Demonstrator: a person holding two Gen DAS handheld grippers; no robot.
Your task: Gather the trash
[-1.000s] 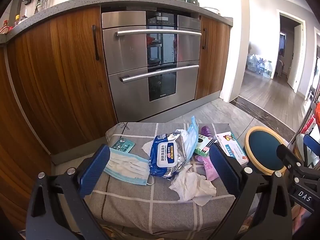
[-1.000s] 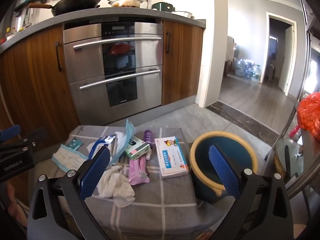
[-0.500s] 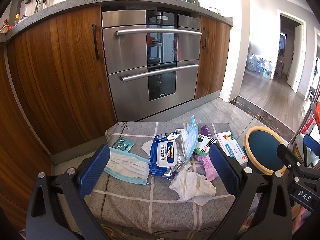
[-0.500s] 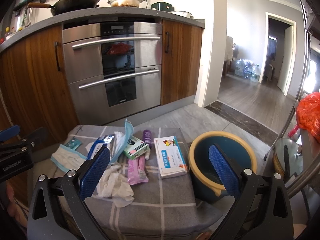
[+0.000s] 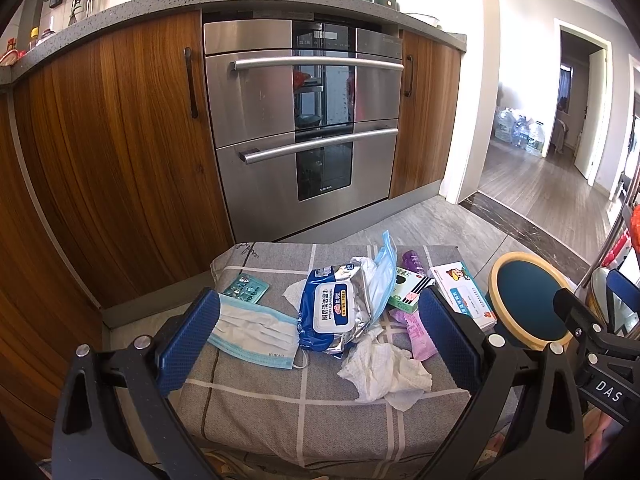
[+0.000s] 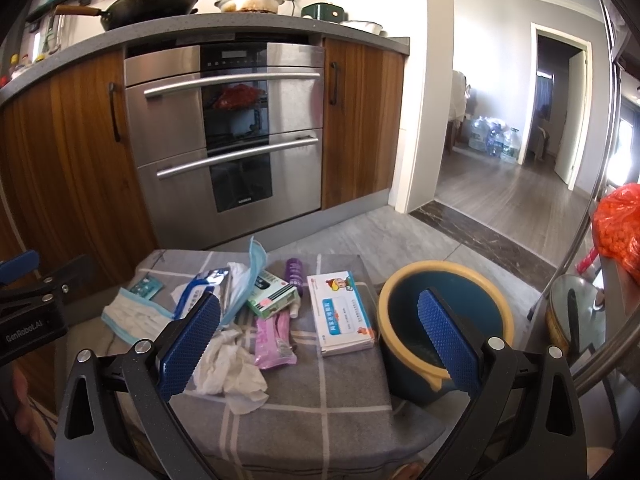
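Observation:
Trash lies on a grey checked cushion (image 5: 320, 420): a blue face mask (image 5: 256, 330), a blue wipes pack (image 5: 340, 308), crumpled white tissue (image 5: 384, 372), a pink wrapper (image 5: 416, 330), a green box (image 5: 408, 292), a purple bottle (image 5: 412, 258), a white medicine box (image 5: 460, 292) and a pill blister (image 5: 246, 288). A blue bin with a yellow rim (image 6: 444, 320) stands right of the cushion. My left gripper (image 5: 318, 340) is open above the cushion's near side. My right gripper (image 6: 320, 344) is open, spanning from the tissue (image 6: 228, 368) to the bin.
Wooden cabinets and a steel oven (image 5: 304, 120) stand behind the cushion. A metal pole (image 6: 580, 240), a lidded pot (image 6: 572, 320) and an orange bag (image 6: 620, 224) are at the right. A doorway (image 6: 556, 100) opens onto wooden floor.
Both grippers have shifted slightly; the views are nearly the same. Nothing was taken hold of.

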